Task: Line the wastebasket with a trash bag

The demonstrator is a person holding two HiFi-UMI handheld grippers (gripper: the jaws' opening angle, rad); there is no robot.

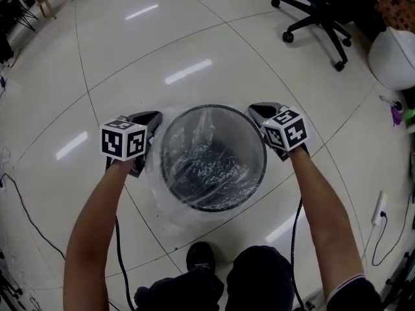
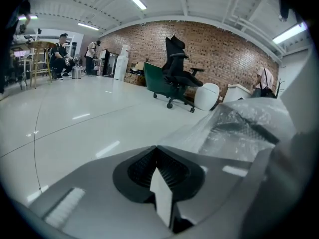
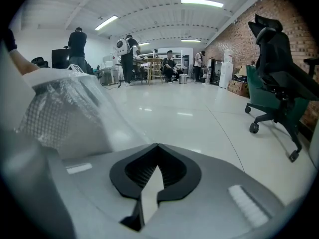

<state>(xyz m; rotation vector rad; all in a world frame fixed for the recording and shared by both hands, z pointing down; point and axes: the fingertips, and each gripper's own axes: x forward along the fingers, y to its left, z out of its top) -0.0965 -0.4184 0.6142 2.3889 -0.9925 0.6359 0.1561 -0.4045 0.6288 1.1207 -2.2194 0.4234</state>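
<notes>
Your left gripper (image 1: 148,120) sits just beside the left side of the wastebasket (image 1: 214,107), jaws fully closed and apparently pinching a thin fold of the trash bag (image 1: 209,162). The trash bag already hangs inside the wastebasket with its edge turned out over the rim. Your right gripper (image 1: 262,113) is at the right side of the rim, closed just as tightly on what looks like the opposite edge; draw both edges down the outside wall evenly, easing off if the film stretches, so the overhang seats all round without tearing or tipping the wastebasket.
</notes>
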